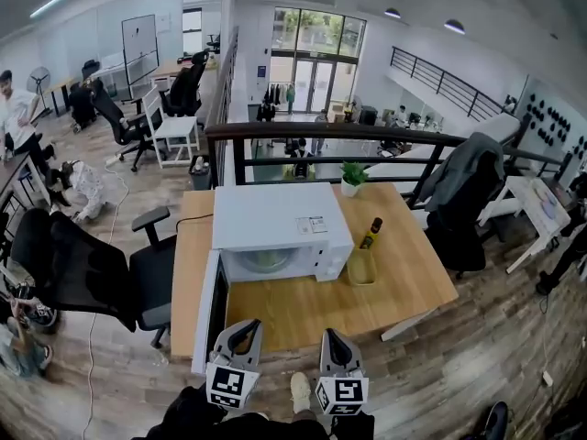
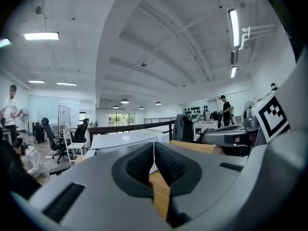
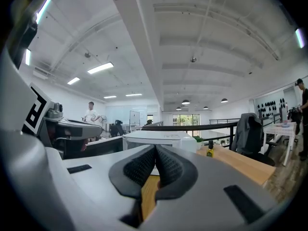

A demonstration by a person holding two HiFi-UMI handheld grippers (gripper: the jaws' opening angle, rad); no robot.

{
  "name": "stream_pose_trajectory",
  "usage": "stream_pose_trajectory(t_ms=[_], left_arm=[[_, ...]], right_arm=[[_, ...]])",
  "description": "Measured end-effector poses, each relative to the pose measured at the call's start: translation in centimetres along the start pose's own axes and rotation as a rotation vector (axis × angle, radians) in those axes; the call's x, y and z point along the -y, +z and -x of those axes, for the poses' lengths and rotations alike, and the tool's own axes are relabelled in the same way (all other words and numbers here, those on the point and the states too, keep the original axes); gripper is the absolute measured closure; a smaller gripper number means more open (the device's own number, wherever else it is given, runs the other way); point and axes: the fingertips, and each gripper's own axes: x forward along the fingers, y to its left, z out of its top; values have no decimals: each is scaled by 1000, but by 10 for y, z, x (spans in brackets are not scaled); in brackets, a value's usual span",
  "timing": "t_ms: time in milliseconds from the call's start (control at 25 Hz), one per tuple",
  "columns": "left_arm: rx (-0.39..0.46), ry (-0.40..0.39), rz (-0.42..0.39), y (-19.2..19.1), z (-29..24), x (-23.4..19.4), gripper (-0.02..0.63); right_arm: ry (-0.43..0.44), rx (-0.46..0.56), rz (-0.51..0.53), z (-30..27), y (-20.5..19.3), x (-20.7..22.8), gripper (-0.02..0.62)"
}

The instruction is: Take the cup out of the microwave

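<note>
The left tongs [image 1: 245, 326] and the right tongs [image 1: 332, 335] are shut tight with nothing in them. The cup [image 1: 264, 260] sits inside the open microwave [image 1: 275, 216] on the desk [image 1: 404, 273].

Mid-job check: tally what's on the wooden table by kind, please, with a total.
White box-shaped microwave, door open: 1
Small green plant in a white pot: 1
Dark bottle with a yellow label: 1
Clear yellowish glass container: 1
Total: 4
</note>
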Motion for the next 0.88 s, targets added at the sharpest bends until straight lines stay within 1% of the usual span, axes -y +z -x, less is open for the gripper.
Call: stream_pose_trajectory(t_ms=[240,440,600,880], left_arm=[[-25,112,21,-7,-64,-34,578],[-54,212,51,-19,-109,-64,578],[-80,285,93,-34,-135,-85,578],[-135,397,131,-64,-168,-121,578]], right_arm=[[119,-22,1,-89,-5,25,580],[228,-47,0,-160,-12,34,580],[313,-79,8,-205,-22,34,580],[443,-134,12,-275,-49,22,580]])
